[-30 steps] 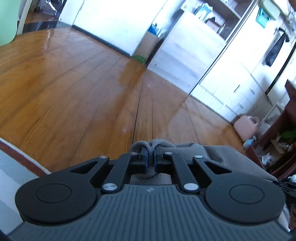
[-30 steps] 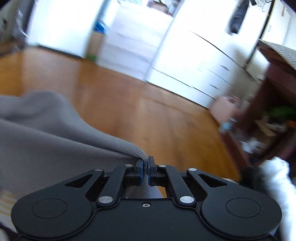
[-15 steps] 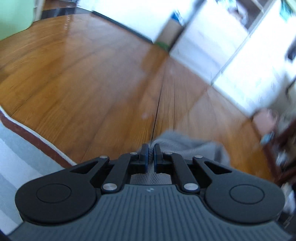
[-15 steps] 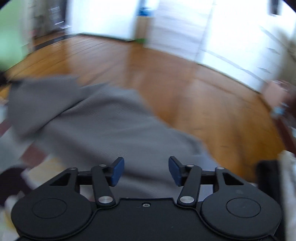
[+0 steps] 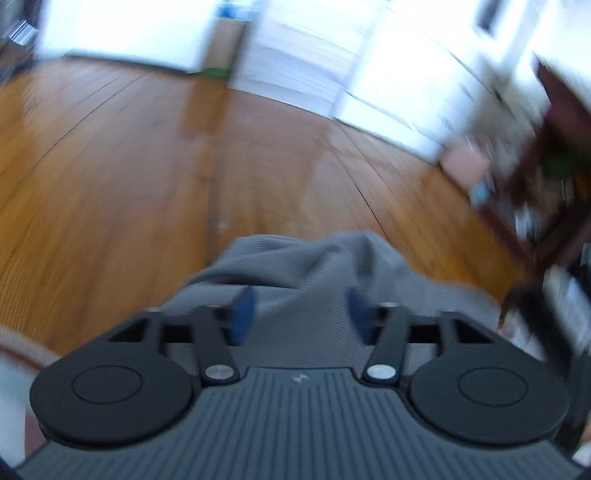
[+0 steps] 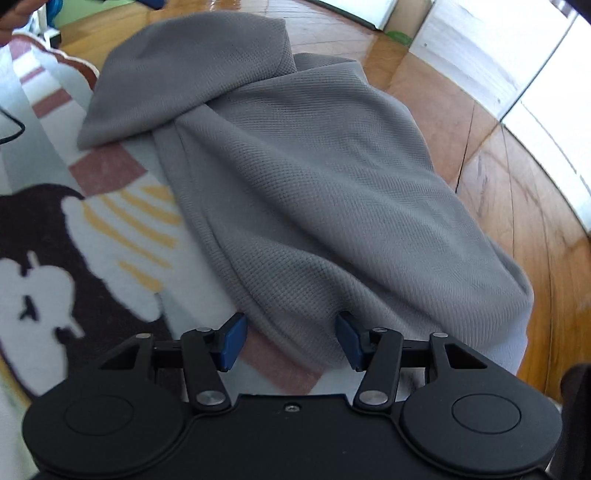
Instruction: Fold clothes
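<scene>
A grey knit garment (image 6: 314,166) lies crumpled, partly on a patterned rug (image 6: 110,221) and partly on the wooden floor (image 6: 498,184). One fold sticks out at its far left. My right gripper (image 6: 291,339) hangs just above its near edge, pointing steeply down. Its blue pads stand apart and are closing, with cloth below them but not pinched. In the blurred left wrist view the same garment (image 5: 314,266) bunches up in front of my left gripper (image 5: 301,317). Those jaws are opening, with the pads clear of the cloth.
White cabinets (image 5: 388,85) line the far wall. A dark wooden shelf unit (image 5: 554,166) with a pink container (image 5: 465,162) beside it stands at the right. A black cable (image 6: 11,125) crosses the rug's left edge, and a hand (image 6: 14,18) shows at the top left corner.
Both grippers were shut on the grey garment and have let it go. It has dropped onto the rug and floor. The right gripper has sunk and tipped down over it.
</scene>
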A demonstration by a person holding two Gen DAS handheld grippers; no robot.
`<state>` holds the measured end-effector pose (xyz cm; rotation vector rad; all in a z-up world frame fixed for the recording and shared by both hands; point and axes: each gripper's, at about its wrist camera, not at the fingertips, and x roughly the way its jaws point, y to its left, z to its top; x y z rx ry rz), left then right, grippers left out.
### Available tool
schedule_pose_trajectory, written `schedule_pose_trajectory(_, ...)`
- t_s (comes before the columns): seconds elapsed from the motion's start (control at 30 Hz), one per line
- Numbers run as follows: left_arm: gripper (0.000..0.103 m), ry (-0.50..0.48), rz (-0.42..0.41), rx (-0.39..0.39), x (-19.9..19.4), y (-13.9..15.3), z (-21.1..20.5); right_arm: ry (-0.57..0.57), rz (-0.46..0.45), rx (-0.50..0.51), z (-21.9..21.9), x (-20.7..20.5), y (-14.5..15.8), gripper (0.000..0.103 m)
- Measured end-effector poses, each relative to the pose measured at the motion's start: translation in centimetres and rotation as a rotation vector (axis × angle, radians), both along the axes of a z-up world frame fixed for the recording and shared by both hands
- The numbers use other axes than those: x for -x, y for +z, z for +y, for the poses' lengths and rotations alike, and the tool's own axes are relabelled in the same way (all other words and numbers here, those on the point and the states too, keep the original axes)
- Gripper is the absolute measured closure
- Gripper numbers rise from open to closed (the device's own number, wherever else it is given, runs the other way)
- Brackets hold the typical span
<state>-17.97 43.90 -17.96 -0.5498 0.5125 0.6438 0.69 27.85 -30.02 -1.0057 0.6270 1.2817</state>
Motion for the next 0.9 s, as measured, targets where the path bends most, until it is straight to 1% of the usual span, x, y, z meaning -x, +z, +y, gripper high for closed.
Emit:
schedule_pose_trajectory(0.03,0.03,-0.023,0.03,-0.022,-1.5,-0.5,-0.2,0.009,0.014,-0.007,0.2,-0.2,0.1,0.076)
schedule_pose_trajectory(0.07,0.027,-0.044,0.055,-0.043,-2.7,-1.0,-0.3,0.018,0.028,-0.016,0.4,-0.3,0.2,0.099)
schedule_pose_trajectory(0.1,0.027,-0.054,0.089,-0.068,-3.8,-1.7,-0.2,0.013,0.034,-0.038,0.5,-0.4,0.8,0.1)
schedule_pose_trajectory(0.13,0.036,-0.061,0.124,-0.091,-4.8,-2.3,-0.2,0.008,0.042,-0.061,0.5,-0.5,1.4,0.1)
schedule_pose_trajectory(0.17,0.086,-0.053,0.164,-0.098,-5.5,-2.7,0.2,0.008,0.071,-0.106,0.0,-0.5,2.6,0.1)
schedule_pose_trajectory(0.2,0.095,-0.047,0.18,-0.087,-5.8,-2.9,0.9,0.008,0.099,-0.149,-0.5,-0.5,3.9,0.1)
schedule_pose_trajectory(0.3,0.096,0.031,0.083,-0.032,-3.5,-1.2,2.2,0.003,0.17,-0.223,-2.8,-0.3,7.5,0.1)
schedule_pose_trajectory(0.4,0.096,0.129,-0.028,-0.101,1.4,3.2,1.7,0.02,0.212,-0.226,-5.7,0.0,9.3,0.1)
schedule_pose_trajectory(0.47,0.096,0.174,-0.078,-0.096,4.8,5.0,1.1,0.028,0.235,-0.174,-7.3,0.0,9.2,0.1)
schedule_pose_trajectory(0.53,0.096,0.183,-0.075,0.017,6.2,3.8,1.4,0.03,0.255,-0.118,-8.4,-0.1,8.5,0.1)
schedule_pose_trajectory(0.63,0.096,0.197,-0.071,0.187,8.3,2.0,1.9,0.001,0.249,-0.037,-9.2,0.0,6.3,0.1)
schedule_pose_trajectory(0.67,0.096,0.2,-0.068,0.24,8.9,1.3,2.1,-0.007,0.225,-0.01,-9.1,0.2,5.5,0.099)
schedule_pose_trajectory(0.73,0.096,0.203,-0.038,0.309,8.9,-0.5,2.5,-0.016,0.173,0.039,-8.9,0.5,4.2,0.098)
schedule_pose_trajectory(0.77,0.095,0.204,-0.025,0.337,8.8,-1.2,2.7,-0.018,0.154,0.046,-8.8,0.6,3.8,0.098)
schedule_pose_trajectory(0.83,0.095,0.194,-0.006,0.319,8.1,-1.0,3.1,-0.022,0.132,0.056,-8.6,0.7,3.4,0.095)
schedule_pose_trajectory(0.9,0.094,0.183,0.008,0.316,7.3,-1.1,3.2,-0.019,0.121,0.066,-8.5,0.8,3.1,0.082)
